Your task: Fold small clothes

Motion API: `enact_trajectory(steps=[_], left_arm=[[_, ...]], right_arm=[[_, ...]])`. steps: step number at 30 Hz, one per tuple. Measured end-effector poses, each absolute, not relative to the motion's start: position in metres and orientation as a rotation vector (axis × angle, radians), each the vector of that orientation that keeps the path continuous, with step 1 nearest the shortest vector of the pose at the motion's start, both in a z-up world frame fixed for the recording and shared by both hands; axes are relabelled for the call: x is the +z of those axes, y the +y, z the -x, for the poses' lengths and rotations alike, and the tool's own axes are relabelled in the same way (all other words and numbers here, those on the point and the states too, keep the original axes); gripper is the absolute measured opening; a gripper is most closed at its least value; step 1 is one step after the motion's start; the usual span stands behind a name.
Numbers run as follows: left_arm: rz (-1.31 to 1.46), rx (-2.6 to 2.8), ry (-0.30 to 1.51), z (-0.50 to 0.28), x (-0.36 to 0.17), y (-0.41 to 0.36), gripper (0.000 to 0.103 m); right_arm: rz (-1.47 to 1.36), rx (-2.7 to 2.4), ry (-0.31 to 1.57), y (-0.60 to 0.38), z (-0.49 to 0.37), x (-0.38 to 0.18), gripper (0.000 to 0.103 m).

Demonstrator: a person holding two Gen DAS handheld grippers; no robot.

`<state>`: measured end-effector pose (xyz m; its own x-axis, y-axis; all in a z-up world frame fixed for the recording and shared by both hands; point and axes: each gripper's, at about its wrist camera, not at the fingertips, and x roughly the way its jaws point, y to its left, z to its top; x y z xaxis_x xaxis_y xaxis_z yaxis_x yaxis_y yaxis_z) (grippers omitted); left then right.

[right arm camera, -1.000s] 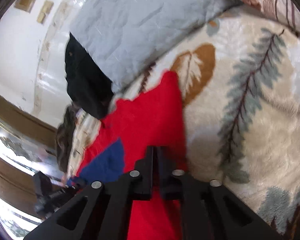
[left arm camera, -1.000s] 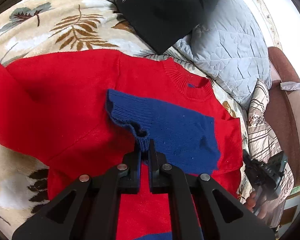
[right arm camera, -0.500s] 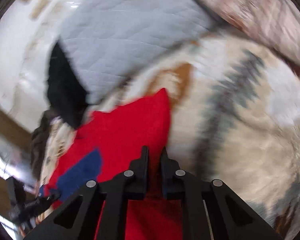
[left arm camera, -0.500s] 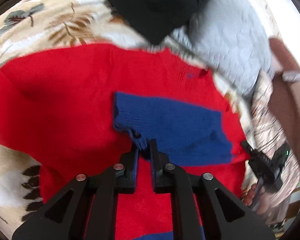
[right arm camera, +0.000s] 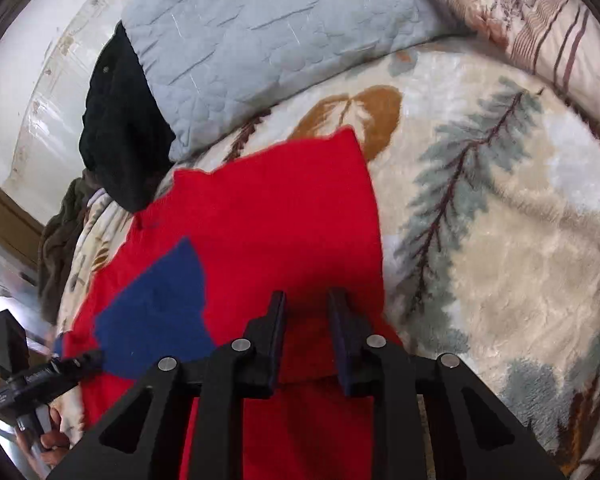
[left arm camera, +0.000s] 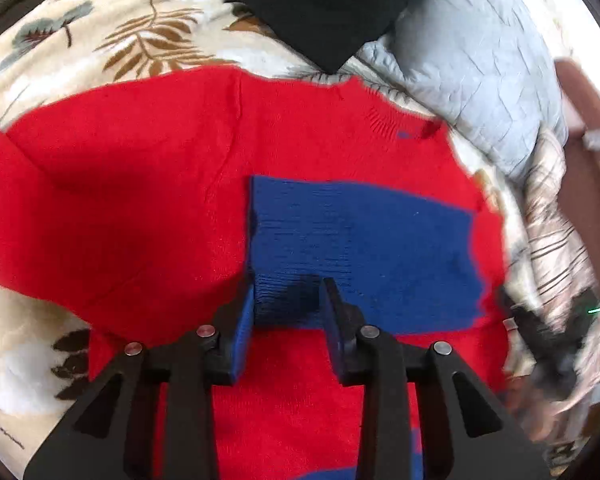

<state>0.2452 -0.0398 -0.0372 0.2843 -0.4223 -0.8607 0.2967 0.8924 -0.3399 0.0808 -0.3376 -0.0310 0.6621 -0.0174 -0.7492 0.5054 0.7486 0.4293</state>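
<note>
red sweater (left arm camera: pixel 140 200) flat | blue sleeve (left arm camera: pixel 360 240) folded across | blanket (right arm camera: pixel 500 240) beneath

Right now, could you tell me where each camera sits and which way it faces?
Left wrist: on the left gripper, angled down at the red sweater and its blue sleeve; own fingers show.
Right wrist: on the right gripper, angled down along the sweater's edge; own fingers show.
Shared: sweater, black garment, grey pillow.
</note>
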Motion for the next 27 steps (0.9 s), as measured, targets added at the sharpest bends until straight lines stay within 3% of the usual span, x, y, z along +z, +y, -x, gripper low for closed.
enact_trajectory(steps=[8, 12, 15, 17, 22, 27], left_arm=[[0.199, -0.452, 1.153, -0.247, -0.007, -0.011, 0.031], [0.348, -0.369, 1.105, -0.249, 0.015, 0.055, 0.055], [0.434, -0.286, 1.083, -0.259, 0.021, 0.115, 0.055], [0.44, -0.195, 1.088, -0.268, 0.021, 0.16, 0.055], [0.494, 0.043, 1.1, -0.294, 0.008, 0.261, 0.055], [0.609, 0.131, 1.162, -0.317, -0.028, 0.303, 0.055]], right_arm=[[-0.573, -0.069, 0.813, -0.238, -0.146, -0.009, 0.03], [-0.596, 0.031, 0.854, -0.185, -0.18, -0.023, 0.029], [-0.528, 0.037, 0.909, -0.155, -0.195, -0.039, 0.031], [-0.43, 0.006, 0.85, -0.143, -0.19, -0.04, 0.033], [-0.474, 0.026, 0.827, -0.148, -0.185, -0.042, 0.034], [-0.494, 0.034, 0.818, -0.149, -0.188, -0.042, 0.034]])
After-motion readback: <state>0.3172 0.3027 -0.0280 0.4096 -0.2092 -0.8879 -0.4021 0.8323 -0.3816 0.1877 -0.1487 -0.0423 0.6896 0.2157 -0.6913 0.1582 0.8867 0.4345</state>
